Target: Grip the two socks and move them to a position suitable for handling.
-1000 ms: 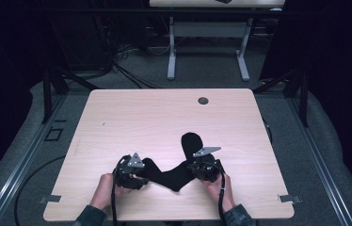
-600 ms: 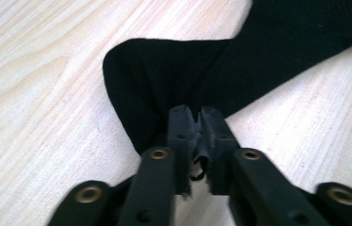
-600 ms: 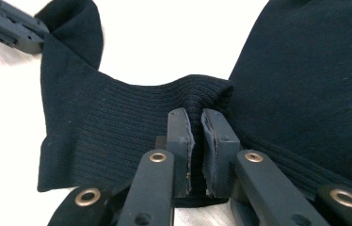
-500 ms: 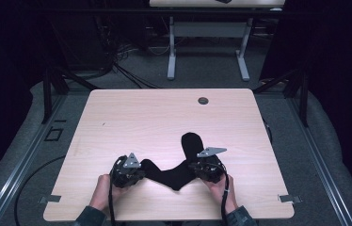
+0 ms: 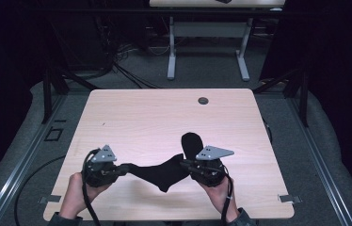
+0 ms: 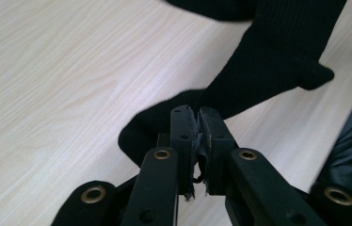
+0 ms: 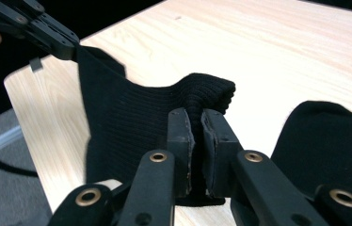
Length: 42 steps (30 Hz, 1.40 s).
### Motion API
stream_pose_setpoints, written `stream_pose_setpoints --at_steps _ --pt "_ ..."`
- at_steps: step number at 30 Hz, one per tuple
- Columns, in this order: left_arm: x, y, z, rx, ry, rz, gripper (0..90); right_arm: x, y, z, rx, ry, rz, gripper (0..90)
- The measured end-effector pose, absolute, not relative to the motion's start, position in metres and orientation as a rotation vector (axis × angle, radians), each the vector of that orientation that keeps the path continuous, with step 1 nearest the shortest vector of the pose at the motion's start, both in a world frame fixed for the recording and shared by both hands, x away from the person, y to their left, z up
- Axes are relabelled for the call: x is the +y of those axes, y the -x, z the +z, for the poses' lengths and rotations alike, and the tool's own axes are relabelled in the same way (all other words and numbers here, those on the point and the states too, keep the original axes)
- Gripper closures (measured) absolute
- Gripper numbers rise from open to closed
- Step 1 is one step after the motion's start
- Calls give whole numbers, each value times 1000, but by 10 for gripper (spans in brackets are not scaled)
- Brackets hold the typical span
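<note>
The black sock [image 5: 164, 172] is hanging between the two grippers, over the near part of the table [image 5: 164, 117]. Its toe end is lying flat on the wood behind the right gripper [image 5: 187, 165], and the mid part is sagging to a point just above the table, near its front edge.

Hard to see: in the high view both grippers and the sock are all black, so the jaw tips are melting into the cloth and the grip itself is not clear there. In the left gripper view the sock [image 6: 268, 61] is being cut off at the top edge, and a dark blurred shape at the right edge is too unclear to name. In the right gripper view the sock [image 7: 132, 117] is covering the table under it, and its toe end is running out behind the jaws at the right.

The left gripper [image 6: 197, 115] has just been closing; its jaws are now pressing together w/ an edge of the sock pinched between them. The right gripper [image 7: 196, 120] is also pinching sock cloth, jaws nearly together. Both hands [image 5: 73, 197] are entering from the table's front edge.

The table is light wood w/ a small round dark grommet [image 5: 203, 100] near its far edge. Around the table grey floor [image 5: 306, 155] is showing; beyond the far edge cables [image 5: 117, 61] are lying, and another desk frame [image 5: 207, 42] is standing. The rest of the room is very dark.
</note>
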<state>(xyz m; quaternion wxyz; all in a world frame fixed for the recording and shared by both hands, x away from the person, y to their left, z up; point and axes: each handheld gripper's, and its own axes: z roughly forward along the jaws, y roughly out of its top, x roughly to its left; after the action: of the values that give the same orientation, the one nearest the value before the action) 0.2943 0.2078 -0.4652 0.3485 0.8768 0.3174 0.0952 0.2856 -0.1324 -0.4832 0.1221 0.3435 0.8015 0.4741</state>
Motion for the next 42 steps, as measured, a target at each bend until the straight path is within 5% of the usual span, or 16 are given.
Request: stream_pose_setpoints --at_steps 7,11,19,42 --pt "205 -344 -523 1097 -2240 222 499 -138 -320 -540 2360 -1270 1127 823" --pt "200 -340 -541 1135 -2194 189 416 -144 -327 -562 2360 -1298 1051 816" --pt "176 -327 -556 1132 -2191 328 290 -146 -323 -563 2394 -1290 1046 806" --pt "171 -304 -575 1094 -2263 371 239 -162 -285 -569 2473 -1305 1014 751"
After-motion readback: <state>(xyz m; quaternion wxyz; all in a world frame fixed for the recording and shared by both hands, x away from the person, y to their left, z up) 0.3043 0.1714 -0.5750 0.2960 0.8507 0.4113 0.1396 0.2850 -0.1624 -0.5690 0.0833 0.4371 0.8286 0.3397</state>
